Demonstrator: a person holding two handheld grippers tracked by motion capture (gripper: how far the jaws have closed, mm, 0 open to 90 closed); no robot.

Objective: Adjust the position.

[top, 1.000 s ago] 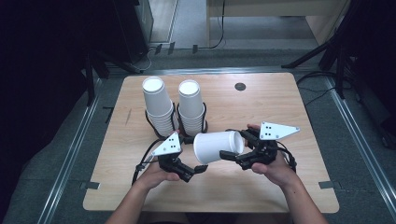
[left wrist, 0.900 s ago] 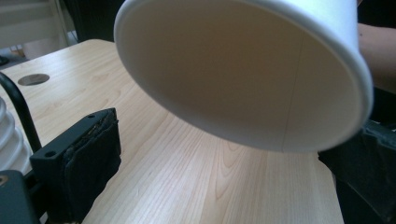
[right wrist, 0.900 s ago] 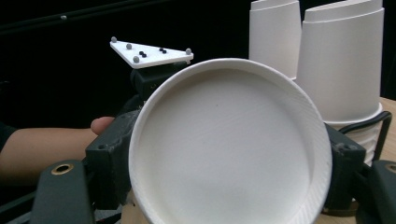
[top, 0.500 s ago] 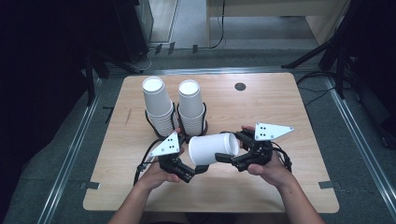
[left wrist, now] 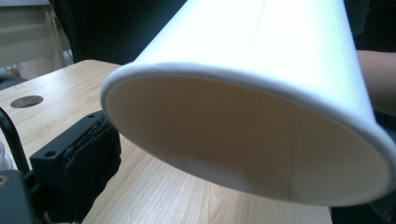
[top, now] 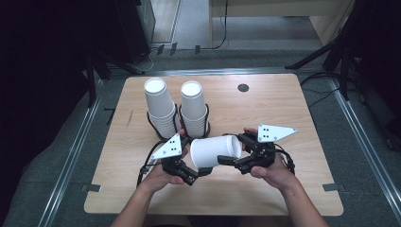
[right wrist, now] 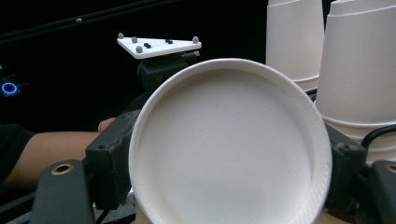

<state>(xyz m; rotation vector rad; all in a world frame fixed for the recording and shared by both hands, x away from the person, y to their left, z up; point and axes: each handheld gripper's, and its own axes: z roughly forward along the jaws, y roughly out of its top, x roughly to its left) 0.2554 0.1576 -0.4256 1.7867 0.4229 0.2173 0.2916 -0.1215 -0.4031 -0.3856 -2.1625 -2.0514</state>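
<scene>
The table is light wood with a small dark round hole near its far edge, toward the right corner.

Two tall stacks of white paper cups stand side by side in black ring holders, left of the middle and toward the far edge: the left stack leans a little, the right stack is just beside it. No print, brand or writing can be read on any cup.

A single white cup lies on its side in the air above the near middle of the table, just in front of the stacks, base to the right, open mouth to the left.

The right gripper has its jaws closed narrow on the cup's base end; in the right gripper view the round base sits between its two black jaws.

The left gripper is at the cup's mouth. In the left gripper view the rim hangs over one padded jaw; whether its jaws press on the cup I cannot tell.
</scene>
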